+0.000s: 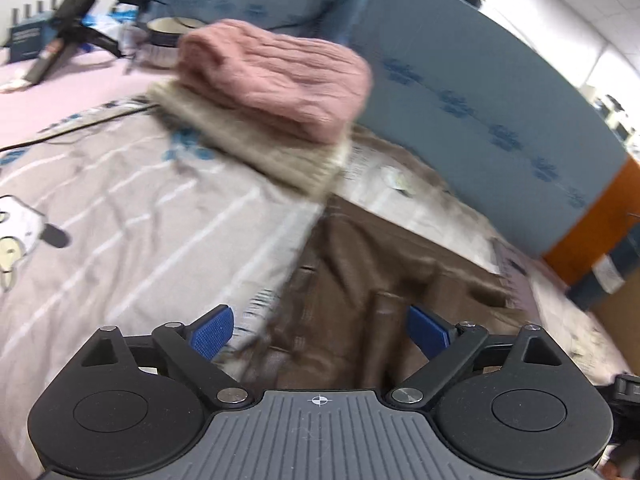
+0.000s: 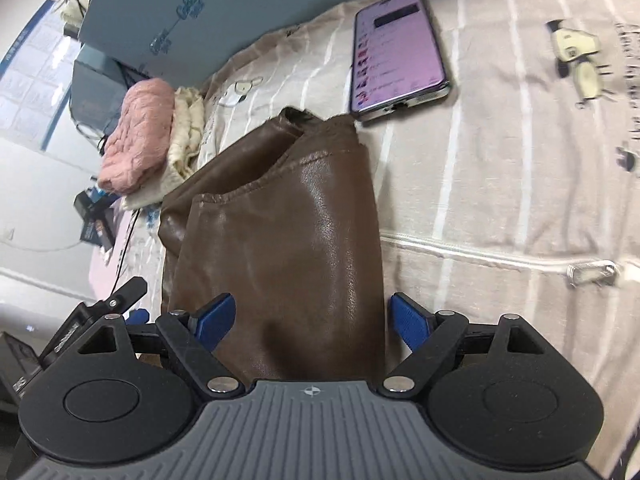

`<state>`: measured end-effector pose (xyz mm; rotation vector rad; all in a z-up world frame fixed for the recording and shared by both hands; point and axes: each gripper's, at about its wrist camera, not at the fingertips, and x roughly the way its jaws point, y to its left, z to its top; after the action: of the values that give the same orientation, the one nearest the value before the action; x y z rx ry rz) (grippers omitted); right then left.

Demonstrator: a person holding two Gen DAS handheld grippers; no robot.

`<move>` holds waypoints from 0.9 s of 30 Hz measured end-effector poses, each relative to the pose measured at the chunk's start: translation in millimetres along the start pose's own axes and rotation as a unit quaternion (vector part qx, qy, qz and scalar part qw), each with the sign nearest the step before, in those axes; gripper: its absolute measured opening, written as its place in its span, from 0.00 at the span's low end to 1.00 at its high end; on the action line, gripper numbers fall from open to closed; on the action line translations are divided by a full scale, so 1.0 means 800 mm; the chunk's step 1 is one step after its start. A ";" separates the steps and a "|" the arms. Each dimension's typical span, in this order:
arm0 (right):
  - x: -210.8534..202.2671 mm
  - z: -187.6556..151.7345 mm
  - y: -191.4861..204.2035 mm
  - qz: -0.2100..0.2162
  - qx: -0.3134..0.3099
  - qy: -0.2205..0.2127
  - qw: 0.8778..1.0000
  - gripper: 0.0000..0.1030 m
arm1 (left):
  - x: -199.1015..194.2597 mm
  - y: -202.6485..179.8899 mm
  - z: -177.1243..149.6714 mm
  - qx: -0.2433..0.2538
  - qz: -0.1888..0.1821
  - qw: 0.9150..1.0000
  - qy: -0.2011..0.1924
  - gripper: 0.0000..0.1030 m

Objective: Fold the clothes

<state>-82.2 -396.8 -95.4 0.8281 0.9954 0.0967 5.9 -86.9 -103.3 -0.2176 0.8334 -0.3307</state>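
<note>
A brown leather garment (image 2: 280, 248) lies folded on the striped bedsheet (image 2: 500, 184); the left wrist view shows it as a blurred brown garment (image 1: 360, 280). My right gripper (image 2: 312, 324) stands open right over its near end, blue pads on either side of the folded leather. My left gripper (image 1: 320, 330) is open too, low over the garment's near edge, nothing clamped between its pads. A folded pink knit (image 1: 276, 76) rests on a folded cream knit (image 1: 256, 140) behind; the right wrist view shows the same pink knit (image 2: 140, 136) and cream knit (image 2: 180, 148) at left.
A lit phone (image 2: 396, 52) lies on the sheet beyond the leather garment. A zipper pull (image 2: 592, 272) sits at the right. A blue headboard panel (image 1: 480, 92) borders the bed. A hair dryer (image 1: 68, 40), a bowl (image 1: 168, 32) and a black cable (image 1: 72, 128) lie far left.
</note>
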 end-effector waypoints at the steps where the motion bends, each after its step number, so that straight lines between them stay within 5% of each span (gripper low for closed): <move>1: 0.002 0.003 0.001 0.003 -0.004 0.000 1.000 0.81 | 0.000 0.005 -0.001 -0.012 0.004 1.000 -0.002 0.92; 4: 0.005 0.012 0.006 0.002 -0.015 0.007 1.000 0.81 | 0.018 0.017 0.004 -0.028 -0.014 0.999 0.013 0.92; 9: 0.017 0.018 0.018 -0.008 -0.029 0.015 0.999 0.85 | 0.034 0.021 0.016 0.000 0.014 1.000 0.006 0.92; 15: 0.027 0.018 0.027 -0.017 -0.024 -0.002 1.000 0.92 | 0.057 0.025 0.022 0.026 -0.114 0.990 0.075 0.92; 19: 0.034 0.016 0.036 -0.029 -0.014 -0.019 0.999 0.92 | 0.061 0.026 0.027 0.023 -0.148 0.984 0.094 0.92; 24: 0.040 0.005 0.046 -0.023 0.031 -0.034 0.999 0.81 | 0.054 0.033 0.033 0.028 -0.202 0.972 0.116 0.92; 27: 0.045 -0.008 0.054 -0.017 0.053 -0.039 0.998 0.62 | 0.062 0.034 0.037 0.062 -0.211 0.967 0.127 0.88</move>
<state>-54.6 -347.3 -94.0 0.9051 0.9462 -0.0183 64.8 -78.1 -126.2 -0.2388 1.0138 -0.8220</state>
